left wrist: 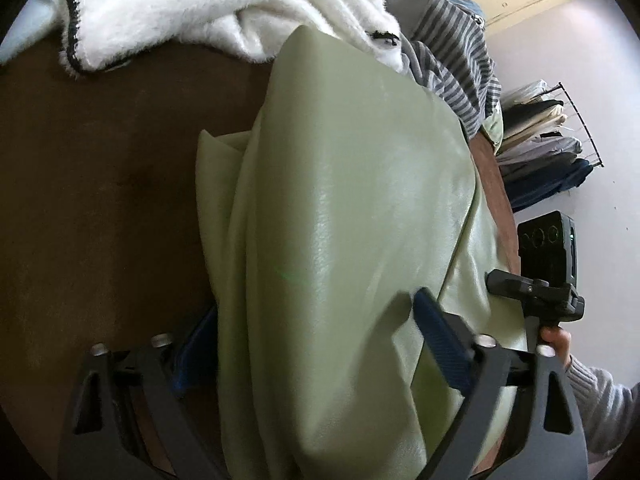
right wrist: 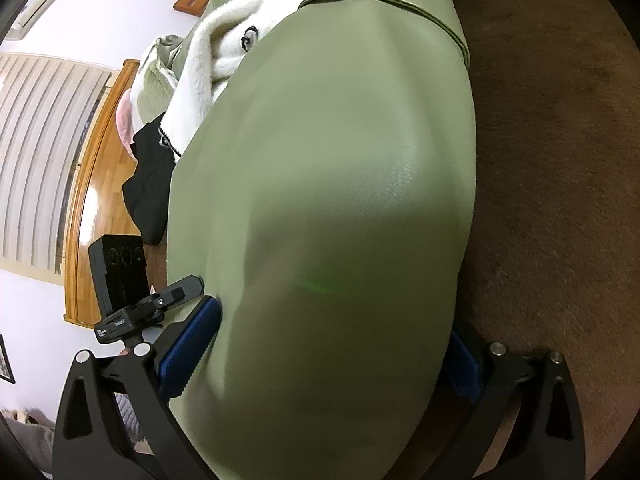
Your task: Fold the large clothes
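Note:
A large pale green leather-like garment (left wrist: 340, 208) lies over a brown surface (left wrist: 100, 200). It also fills the right wrist view (right wrist: 332, 184). My left gripper (left wrist: 312, 332) has its jaws spread wide, with the green cloth draped between and over the blue pads (left wrist: 440, 344). My right gripper (right wrist: 336, 340) likewise stands wide, the cloth bulging between its blue pads (right wrist: 192, 344). Neither gripper pinches the cloth. Each gripper shows in the other's view, at the cloth's edge.
A white fluffy garment (left wrist: 224, 8) and a grey striped one (left wrist: 460, 64) lie at the far end. A black garment (right wrist: 148, 184) lies beside the green one. A clothes rack (left wrist: 552, 140) stands by the wall. A wooden headboard (right wrist: 104, 184) borders the surface.

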{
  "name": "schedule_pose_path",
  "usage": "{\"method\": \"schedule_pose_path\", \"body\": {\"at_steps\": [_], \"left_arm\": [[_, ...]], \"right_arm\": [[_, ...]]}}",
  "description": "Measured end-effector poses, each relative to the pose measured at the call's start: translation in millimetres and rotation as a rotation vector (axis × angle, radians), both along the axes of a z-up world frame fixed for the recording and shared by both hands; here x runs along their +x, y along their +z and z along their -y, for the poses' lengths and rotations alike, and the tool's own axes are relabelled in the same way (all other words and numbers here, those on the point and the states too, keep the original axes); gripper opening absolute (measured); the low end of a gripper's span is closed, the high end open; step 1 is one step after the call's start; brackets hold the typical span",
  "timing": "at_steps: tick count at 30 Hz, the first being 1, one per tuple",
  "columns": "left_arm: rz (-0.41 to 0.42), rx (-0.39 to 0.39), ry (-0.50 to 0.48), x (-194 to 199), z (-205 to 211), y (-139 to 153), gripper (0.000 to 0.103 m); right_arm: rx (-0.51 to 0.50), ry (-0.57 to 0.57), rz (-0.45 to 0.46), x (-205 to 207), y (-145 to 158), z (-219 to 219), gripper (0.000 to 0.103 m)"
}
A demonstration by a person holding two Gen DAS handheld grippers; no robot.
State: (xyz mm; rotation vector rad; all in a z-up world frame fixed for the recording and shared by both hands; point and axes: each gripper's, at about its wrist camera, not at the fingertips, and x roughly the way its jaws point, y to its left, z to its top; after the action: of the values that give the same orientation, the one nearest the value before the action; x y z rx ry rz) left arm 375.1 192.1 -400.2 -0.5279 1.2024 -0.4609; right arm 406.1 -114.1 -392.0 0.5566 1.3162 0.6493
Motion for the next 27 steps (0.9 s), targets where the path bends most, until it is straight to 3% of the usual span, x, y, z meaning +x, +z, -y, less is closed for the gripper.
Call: {"method": "schedule_pose_path", "body": {"at_steps": [1, 3, 7, 12, 19, 27], "left_arm": [[-0.009, -0.036, 0.012, 0, -5, 0, 0.061], [-0.008, -0.071, 0.033, -8, -15, 1, 0.049], [0.049, -0.002, 0.036, -15, -2, 14, 0.037], [0.111, 0.089, 0.059, -19, 13, 25, 0.035], [0.155, 0.089, 0.092, -26, 11, 42, 0.024], [0.192, 0.115, 0.080, -34, 11, 66, 0.019]], "right_arm": [[-0.033, 0.003, 0.014, -2, 3, -1, 0.086], [-0.069, 0.005, 0.033, -5, 7, -3, 0.080], [-0.142, 0.014, 0.078, -10, 17, -9, 0.070], [-0.162, 0.008, 0.123, -16, 29, -11, 0.057], [-0.153, 0.016, 0.165, -21, 48, -14, 0.045], [-0.134, 0.031, 0.207, -32, 72, -16, 0.036]]}}
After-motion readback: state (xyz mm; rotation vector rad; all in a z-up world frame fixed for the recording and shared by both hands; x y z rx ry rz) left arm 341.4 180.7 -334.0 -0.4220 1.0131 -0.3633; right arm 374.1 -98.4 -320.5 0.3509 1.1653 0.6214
